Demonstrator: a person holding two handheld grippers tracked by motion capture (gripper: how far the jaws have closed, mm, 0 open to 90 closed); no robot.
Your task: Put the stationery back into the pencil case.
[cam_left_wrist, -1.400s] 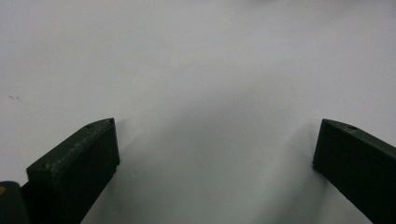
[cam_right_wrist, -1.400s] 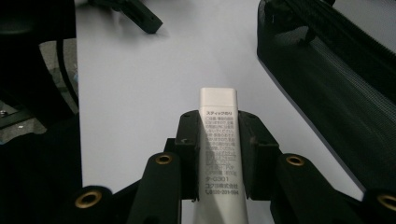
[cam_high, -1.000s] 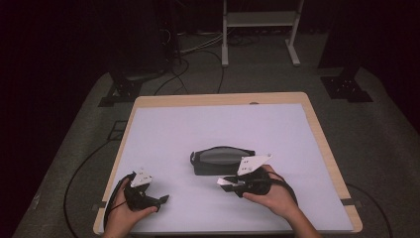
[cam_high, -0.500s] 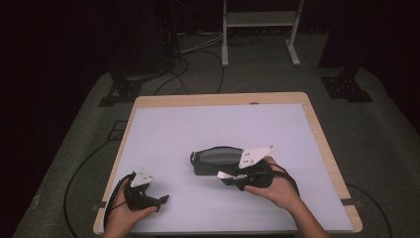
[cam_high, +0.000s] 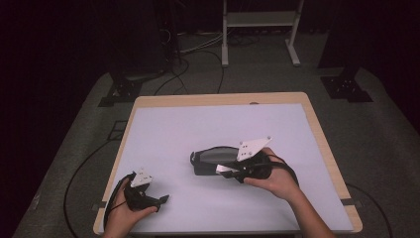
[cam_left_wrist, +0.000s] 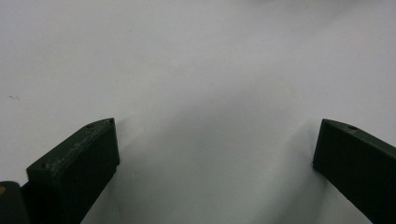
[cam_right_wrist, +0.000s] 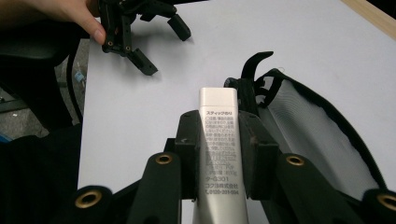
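A table [cam_high: 163,124] with a pale lilac-white top and a light wooden edge, seen from above in a dim room; a dark pouch [cam_high: 210,159] with a grey mesh side lies on the table top, a little toward the person's side of the middle; it serves here as the landmark. Just to the right of the pouch, the right gripper [cam_high: 229,171] is held in the person's right hand [cam_high: 277,178], its tip touching or nearly touching the pouch's near right end; its jaws are clamped on a slim white stick-shaped tube [cam_right_wrist: 220,149] printed with small Japanese text. In the right gripper view the tube juts forward between the two black jaws, its squared white end just beside the pouch's [cam_right_wrist: 299,126] open mouth, by a black zip pull; whether the tube's end touches the pouch cannot be told. Well to the left of the pouch and nearer the person, the left gripper [cam_high: 163,199] rests low over the table in the left hand [cam_high: 124,218]; in the left gripper view its jaws stand wide apart with bare table top [cam_left_wrist: 196,70] between them; dark floor and cables surround the table.
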